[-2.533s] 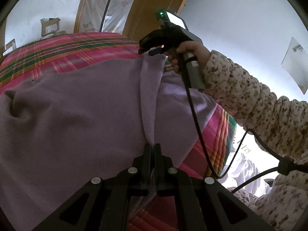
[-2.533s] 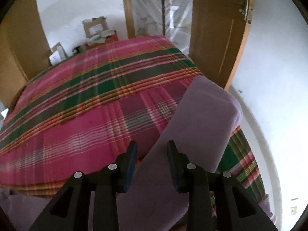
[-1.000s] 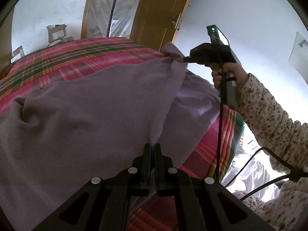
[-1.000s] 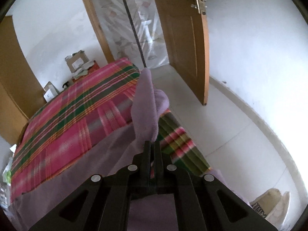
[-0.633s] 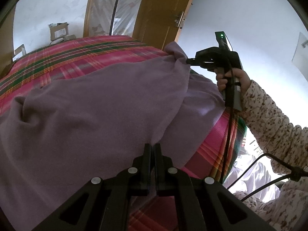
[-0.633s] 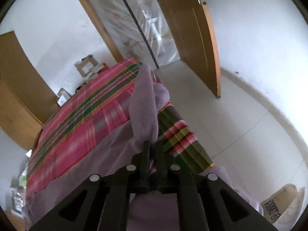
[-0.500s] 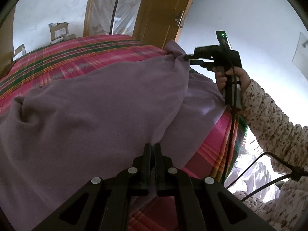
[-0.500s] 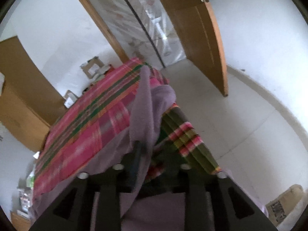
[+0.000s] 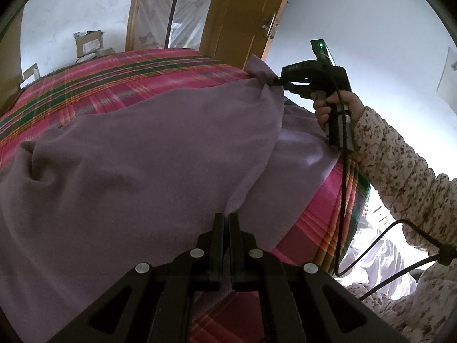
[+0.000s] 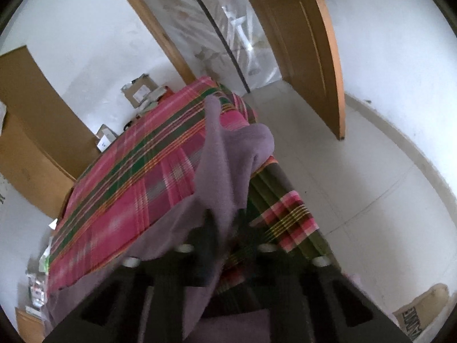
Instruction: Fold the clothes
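Purple garment (image 9: pixel 148 154) over plaid bed (image 9: pixel 120 77): left gripper (image 9: pixel 225 217) clamped on near edge, right gripper (image 9: pixel 275 81) pinching far corner.

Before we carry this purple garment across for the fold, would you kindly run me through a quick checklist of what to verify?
1. Left gripper shut on the purple garment, at its near edge: ok.
2. Right gripper pinching the far corner: ok in the left wrist view; its own view is blurred.
3. Edge between the two grips taut: not ok, it sags and creases.
4. Plaid bedspread beyond the garment free of objects where it shows: ok.
5. Cable clear of the garment: cannot tell, it hangs close beside it.
6. Left part of the garment flat: not ok, a deep wrinkle shows there.
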Available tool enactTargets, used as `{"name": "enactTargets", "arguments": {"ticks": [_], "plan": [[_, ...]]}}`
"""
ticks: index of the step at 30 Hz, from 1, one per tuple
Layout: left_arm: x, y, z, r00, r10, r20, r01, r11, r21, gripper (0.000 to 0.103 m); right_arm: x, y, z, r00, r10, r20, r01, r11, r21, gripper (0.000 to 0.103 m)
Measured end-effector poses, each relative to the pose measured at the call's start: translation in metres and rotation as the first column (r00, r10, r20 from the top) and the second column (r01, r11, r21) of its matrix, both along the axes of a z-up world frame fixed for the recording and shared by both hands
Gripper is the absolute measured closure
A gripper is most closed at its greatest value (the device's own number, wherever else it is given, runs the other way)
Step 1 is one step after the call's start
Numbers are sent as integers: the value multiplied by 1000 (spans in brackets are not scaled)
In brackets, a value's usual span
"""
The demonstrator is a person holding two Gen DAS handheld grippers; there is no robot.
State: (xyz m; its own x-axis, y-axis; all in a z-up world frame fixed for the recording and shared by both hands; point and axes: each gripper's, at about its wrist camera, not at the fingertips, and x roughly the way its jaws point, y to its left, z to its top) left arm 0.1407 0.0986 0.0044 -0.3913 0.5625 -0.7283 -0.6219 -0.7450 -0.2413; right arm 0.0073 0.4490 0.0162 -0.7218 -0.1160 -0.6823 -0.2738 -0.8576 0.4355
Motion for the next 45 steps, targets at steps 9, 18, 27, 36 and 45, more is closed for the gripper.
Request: {"name": "enactTargets", "arguments": {"ticks": [9, 18, 27, 36, 45], "plan": [[5, 0, 10, 999, 25, -39, -25, 1000, 11, 100, 27, -1, 32, 994, -13, -111, 16, 999, 32, 98], [13, -2, 29, 994, 44, -95, -41, 998, 36, 100, 55, 2, 65, 978, -33, -204, 50, 995, 82, 98], [28, 4, 50, 987, 22, -158, -15, 999, 44, 100, 86, 14, 85, 963, -69, -261, 101, 989, 112, 98], [37, 12, 55, 985, 1, -174, 6, 999, 38, 100, 121, 24, 91, 952, -92, -293, 134, 983, 127, 98], [46, 26, 54, 983, -34, -178, 39, 999, 24, 100, 137, 39, 82, 948, -130, -289, 167, 980, 106, 98]]}}
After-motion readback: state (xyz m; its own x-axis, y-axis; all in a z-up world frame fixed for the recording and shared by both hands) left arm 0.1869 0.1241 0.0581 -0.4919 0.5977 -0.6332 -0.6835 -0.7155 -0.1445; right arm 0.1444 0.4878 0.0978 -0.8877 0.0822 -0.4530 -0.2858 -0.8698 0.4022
